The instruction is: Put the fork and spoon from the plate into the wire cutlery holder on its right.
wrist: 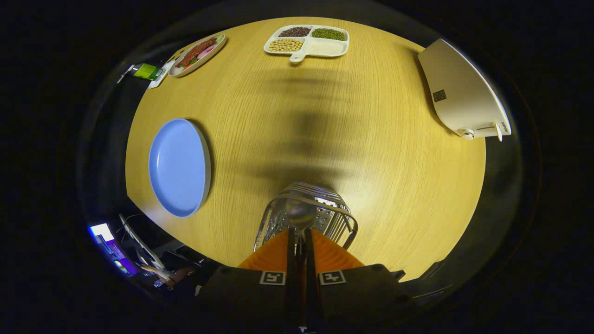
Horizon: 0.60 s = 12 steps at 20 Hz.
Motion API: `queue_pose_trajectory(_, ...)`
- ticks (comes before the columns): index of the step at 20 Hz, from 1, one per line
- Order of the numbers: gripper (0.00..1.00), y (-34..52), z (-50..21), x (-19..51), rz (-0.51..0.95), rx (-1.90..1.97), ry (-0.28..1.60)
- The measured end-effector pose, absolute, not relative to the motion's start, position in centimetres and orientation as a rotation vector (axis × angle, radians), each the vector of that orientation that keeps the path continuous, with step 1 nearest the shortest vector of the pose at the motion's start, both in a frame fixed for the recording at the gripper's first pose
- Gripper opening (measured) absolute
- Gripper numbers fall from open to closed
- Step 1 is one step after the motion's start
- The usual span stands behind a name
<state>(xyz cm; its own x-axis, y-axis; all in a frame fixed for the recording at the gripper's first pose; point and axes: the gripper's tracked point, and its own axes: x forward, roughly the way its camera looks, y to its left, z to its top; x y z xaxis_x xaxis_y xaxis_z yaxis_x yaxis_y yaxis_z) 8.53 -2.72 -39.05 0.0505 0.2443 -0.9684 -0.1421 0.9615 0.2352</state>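
My gripper (299, 239) looks straight down at a round wooden table (371, 153). Both fingers press on the handle of a metal spoon (300, 214), whose bowl hangs just ahead of the fingertips, above the opening of the wire cutlery holder (274, 218). The holder stands directly below the fingers. A blue plate (178, 167) lies to the left of the holder with nothing on it. I cannot make out a fork inside the holder.
At the far side lie a white divided tray (325, 46) of beans and grains and an oval dish (218, 46) with food. A white flat device (459, 93) rests at the right. A person's hand (162, 273) and screens show below the table's near left edge.
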Motion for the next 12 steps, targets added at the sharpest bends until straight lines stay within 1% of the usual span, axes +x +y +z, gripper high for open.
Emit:
queue_pose_trajectory(2,0.15,-2.5,-38.5,8.9,0.286,0.111,1.445)
queue_pose_trajectory(3,0.20,-2.6,-38.1,9.1,0.277,0.126,1.418)
queue_pose_trajectory(4,0.22,-2.5,-37.7,9.3,0.270,0.143,1.389)
queue_pose_trajectory(5,0.30,-2.6,-37.1,9.4,0.258,0.157,1.363)
queue_pose_trajectory(6,0.33,-2.7,-36.5,9.4,0.245,0.176,1.332)
queue_pose_trajectory(8,0.33,-2.8,-35.1,9.6,0.224,0.210,1.261)
queue_pose_trajectory(9,0.35,-2.8,-34.2,9.6,0.216,0.225,1.216)
queue_pose_trajectory(11,0.54,-3.4,-32.3,9.6,0.183,0.233,1.118)
queue_pose_trajectory(12,0.57,-3.5,-31.1,9.9,0.170,0.240,1.071)
